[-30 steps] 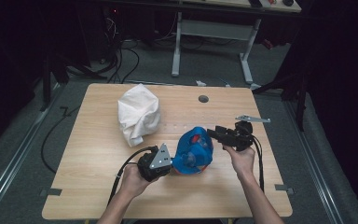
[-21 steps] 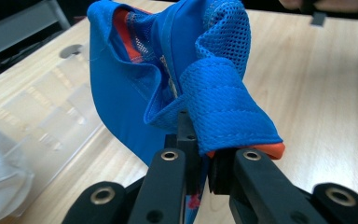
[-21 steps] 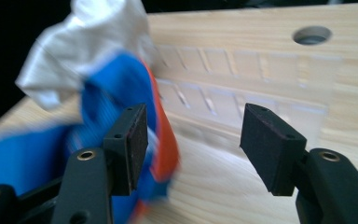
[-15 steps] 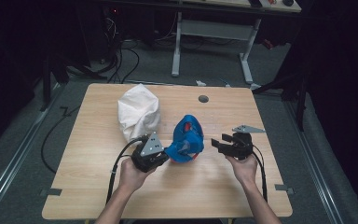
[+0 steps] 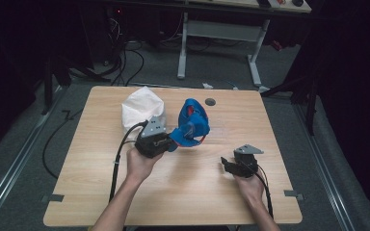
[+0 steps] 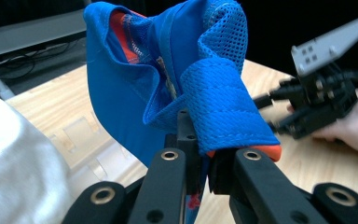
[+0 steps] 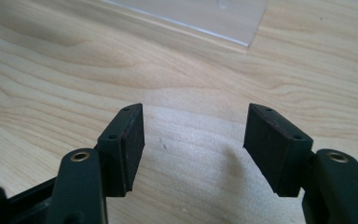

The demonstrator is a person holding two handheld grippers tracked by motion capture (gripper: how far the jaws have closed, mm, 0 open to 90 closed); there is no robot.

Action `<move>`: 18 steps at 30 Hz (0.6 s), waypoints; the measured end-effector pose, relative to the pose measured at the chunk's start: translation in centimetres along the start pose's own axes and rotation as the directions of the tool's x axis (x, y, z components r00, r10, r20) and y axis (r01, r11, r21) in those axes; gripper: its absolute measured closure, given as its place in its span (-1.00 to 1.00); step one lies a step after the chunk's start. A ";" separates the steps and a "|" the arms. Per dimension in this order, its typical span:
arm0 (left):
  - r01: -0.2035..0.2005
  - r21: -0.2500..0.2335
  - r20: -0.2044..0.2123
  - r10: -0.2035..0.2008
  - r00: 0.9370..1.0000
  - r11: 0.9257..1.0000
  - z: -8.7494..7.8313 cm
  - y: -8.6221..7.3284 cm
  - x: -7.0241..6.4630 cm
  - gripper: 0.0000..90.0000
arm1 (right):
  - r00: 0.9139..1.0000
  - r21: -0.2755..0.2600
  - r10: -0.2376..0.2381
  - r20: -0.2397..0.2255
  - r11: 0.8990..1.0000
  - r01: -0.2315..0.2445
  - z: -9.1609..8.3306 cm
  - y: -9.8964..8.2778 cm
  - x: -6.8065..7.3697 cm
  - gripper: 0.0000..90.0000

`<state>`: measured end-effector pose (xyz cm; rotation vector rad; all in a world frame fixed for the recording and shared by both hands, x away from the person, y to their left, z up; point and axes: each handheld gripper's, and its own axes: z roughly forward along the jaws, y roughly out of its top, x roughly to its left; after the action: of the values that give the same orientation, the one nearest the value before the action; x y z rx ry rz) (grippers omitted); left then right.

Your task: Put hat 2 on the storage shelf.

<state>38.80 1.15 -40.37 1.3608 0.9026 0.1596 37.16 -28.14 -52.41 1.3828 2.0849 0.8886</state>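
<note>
Blue cloth (image 5: 191,124) lifted away; right tongs (image 5: 227,166) released.

On the surface (image 5: 101,192), the bag (image 5: 142,113) sits at the far left. Just right of it, the garment (image 5: 191,126) hangs above the surface from the left claw (image 5: 169,143). The right claw (image 5: 227,166) sits well apart, nearer and rightward.

My left gripper (image 6: 200,161), matt black plastic, is pinching a blue cloth garment (image 5: 191,124) that is showing open mesh weave, smoother fabric and an orange lining. Beside that garment, a white cloth bundle (image 5: 142,109) is looking soft and matt. Under my right gripper (image 7: 193,142), whose rough dark pads (image 7: 133,142) are standing apart, the table (image 7: 51,70) is showing pale, smooth, faintly glossy wood grain.
</note>
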 end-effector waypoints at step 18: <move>0.061 -0.112 -0.064 -0.069 0.996 0.992 3.6 3.0 2.1 0.91 | 1.000 0.018 0.018 -0.002 1.000 -0.018 0.5 -0.4 -0.3 -0.15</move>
<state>43.69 0.36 -38.89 1.2285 0.9800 0.2036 37.36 -28.39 -53.08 1.4122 2.0908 0.8807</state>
